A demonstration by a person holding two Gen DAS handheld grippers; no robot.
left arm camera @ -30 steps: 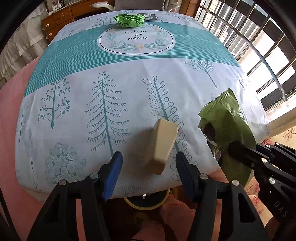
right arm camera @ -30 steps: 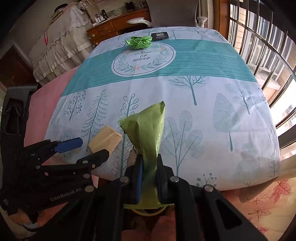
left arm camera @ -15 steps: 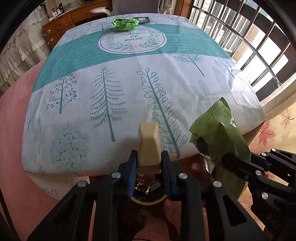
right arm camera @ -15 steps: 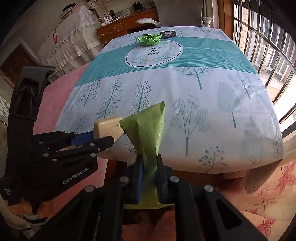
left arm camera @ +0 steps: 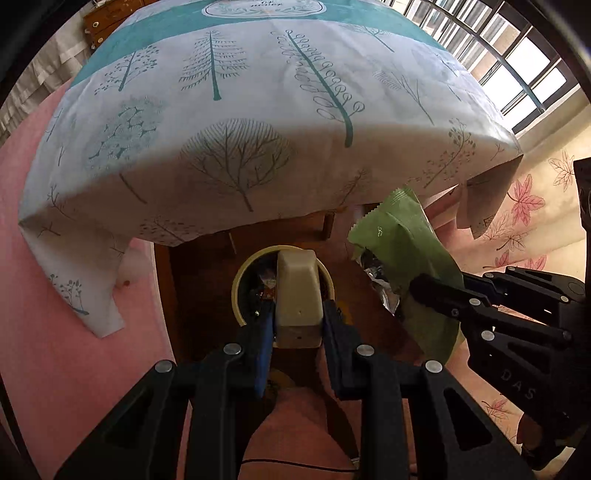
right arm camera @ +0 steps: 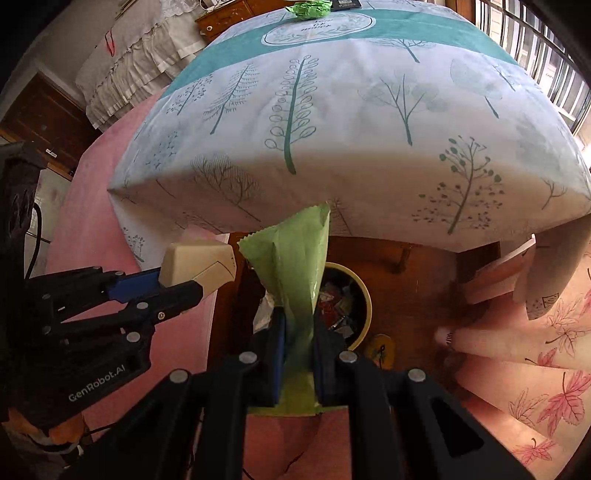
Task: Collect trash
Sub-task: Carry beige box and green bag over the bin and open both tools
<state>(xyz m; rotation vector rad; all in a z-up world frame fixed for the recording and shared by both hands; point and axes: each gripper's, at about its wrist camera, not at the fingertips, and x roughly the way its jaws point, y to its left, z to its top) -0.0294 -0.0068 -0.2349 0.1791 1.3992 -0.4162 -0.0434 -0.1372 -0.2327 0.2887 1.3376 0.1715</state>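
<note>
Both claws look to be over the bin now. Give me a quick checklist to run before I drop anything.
1. Left claw shut on the beige block: ok.
2. Right claw shut on the green wrapper: ok.
3. Block lined up over the bin: ok.
4. Wrapper over the bin mouth: cannot tell; the bin shows mostly to its right.
5. Bin has room: cannot tell; trash already lies inside.
6. Table cleared: not ok; green crumpled paper remains at the far end.

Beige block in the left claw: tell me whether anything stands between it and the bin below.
Nothing visible does. The block, clamped in the left claw, hangs over the open bin, clear of the tablecloth edge. The wrapper hangs off to the side.
</note>
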